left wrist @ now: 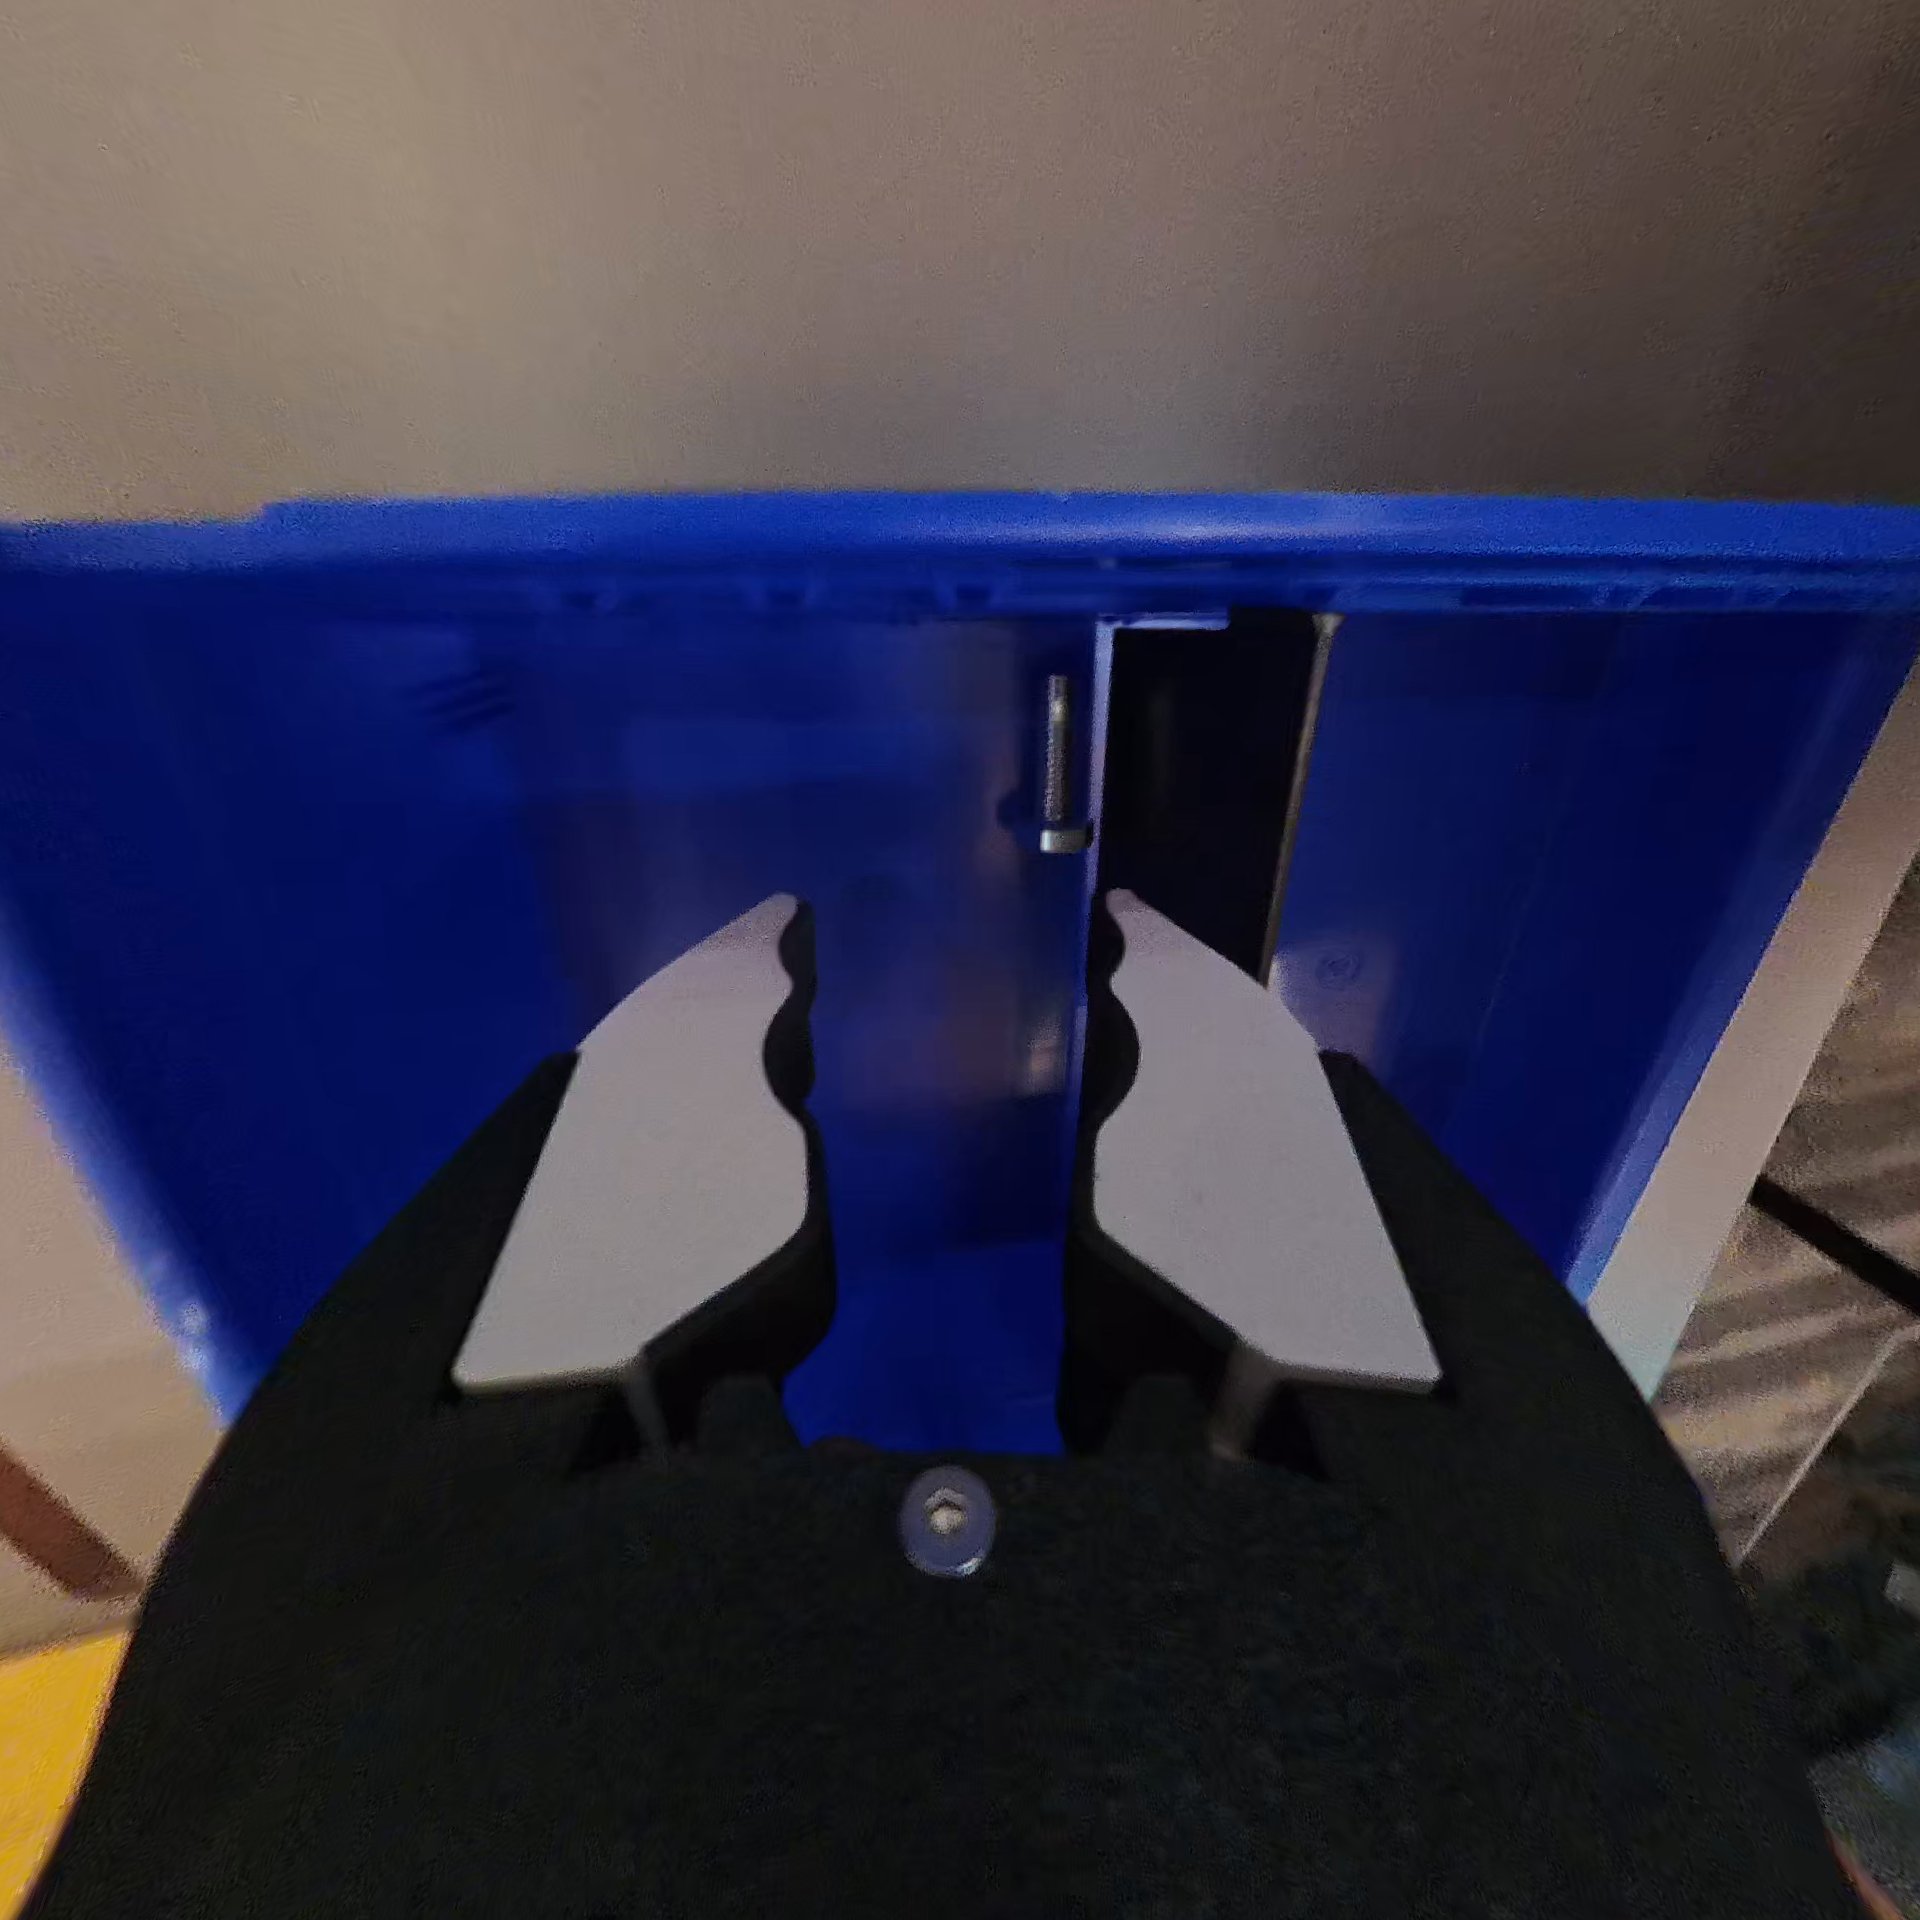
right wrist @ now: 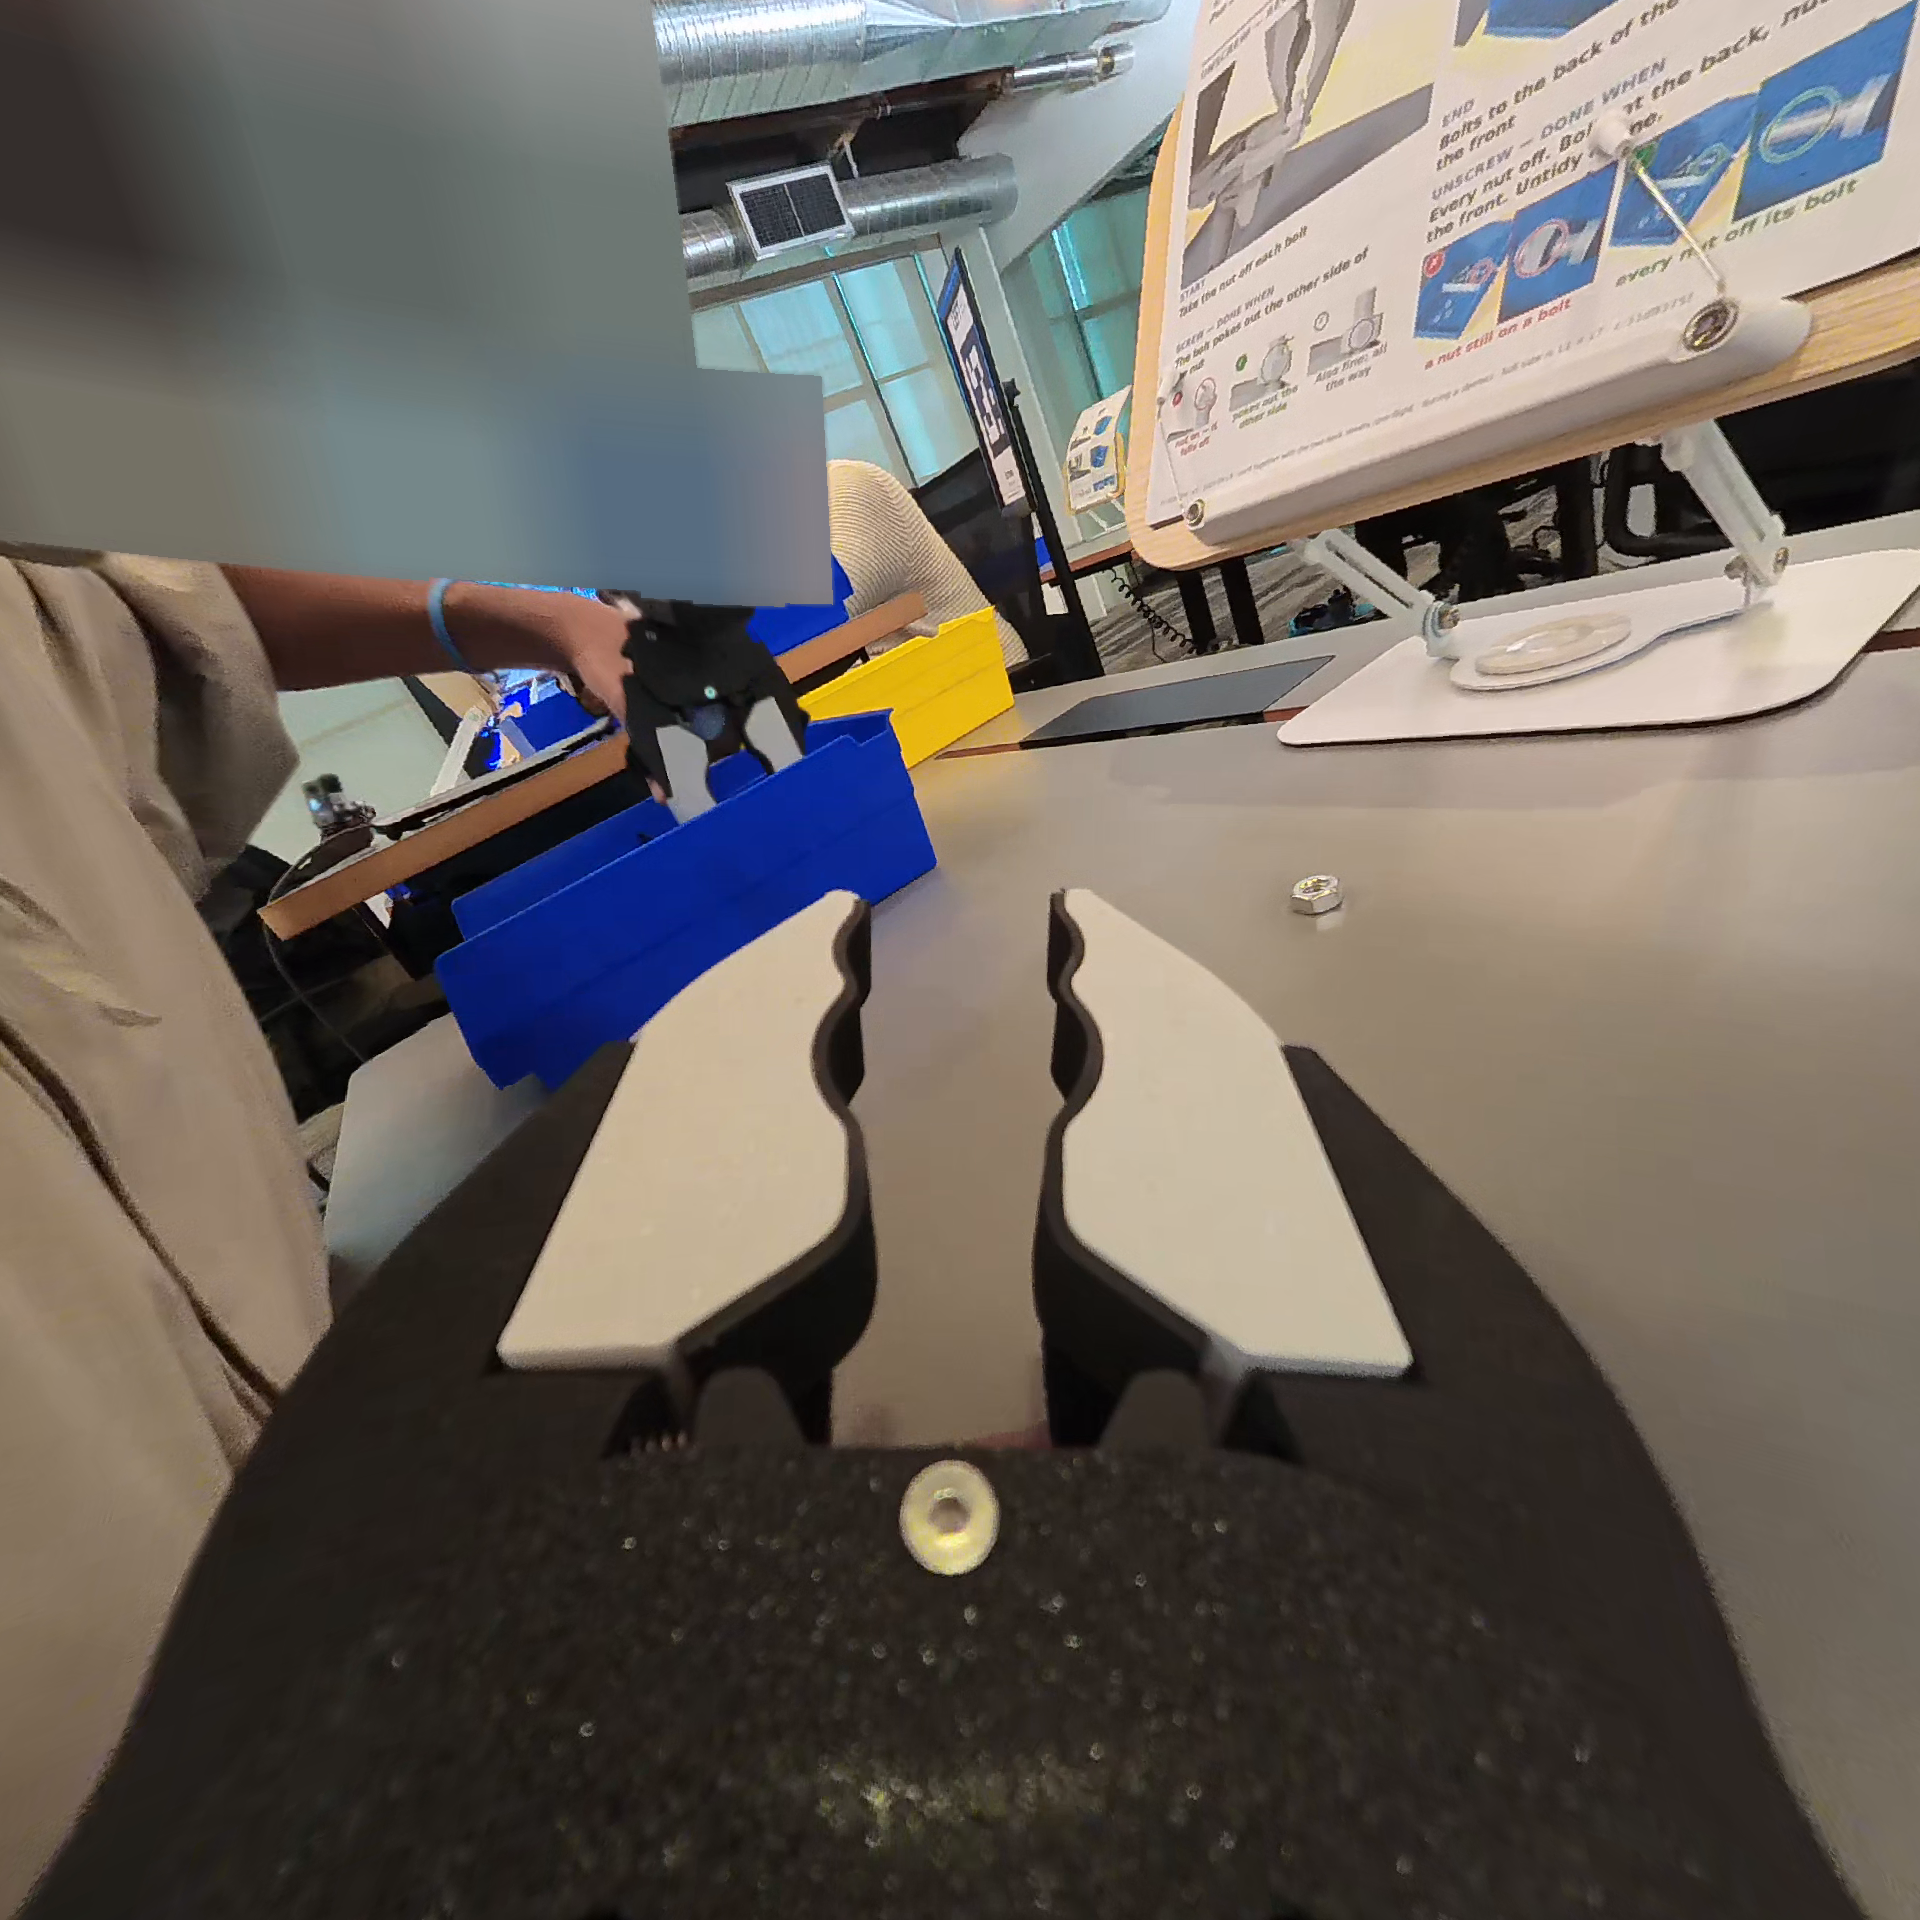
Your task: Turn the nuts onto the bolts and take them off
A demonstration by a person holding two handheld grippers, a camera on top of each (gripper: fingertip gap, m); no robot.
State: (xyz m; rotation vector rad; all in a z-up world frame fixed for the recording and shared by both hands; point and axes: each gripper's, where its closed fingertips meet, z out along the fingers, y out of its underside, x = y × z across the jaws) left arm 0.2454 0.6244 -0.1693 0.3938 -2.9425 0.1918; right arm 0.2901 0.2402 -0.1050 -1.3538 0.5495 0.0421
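Note:
A silver bolt (left wrist: 1058, 764) lies on the floor of a blue bin (left wrist: 416, 831), beside a black divider (left wrist: 1195, 779). My left gripper (left wrist: 951, 909) is open and empty, hanging over the bin just short of the bolt. In the right wrist view the left gripper (right wrist: 717, 779) reaches down into the blue bin (right wrist: 727, 914). My right gripper (right wrist: 956, 904) is open and empty, low over the grey table (right wrist: 1455, 1039). A silver nut (right wrist: 1316, 894) lies on the table ahead and to its right.
A yellow bin (right wrist: 925, 675) stands behind the blue one. A white stand (right wrist: 1621, 665) with an instruction sheet (right wrist: 1507, 229) sits at the table's far right. A person's arm (right wrist: 416, 623) and torso are at the left. A dark pad (right wrist: 1174, 701) lies behind. The grippers' ends are close to 40 cm from one another. From my left tips it is roughly 5 cm to the silver bolt (left wrist: 1058, 764); from my right, 40 cm. The silver nut (right wrist: 1316, 894) lies some 20 cm from my right tips, 35 cm from my left tips.

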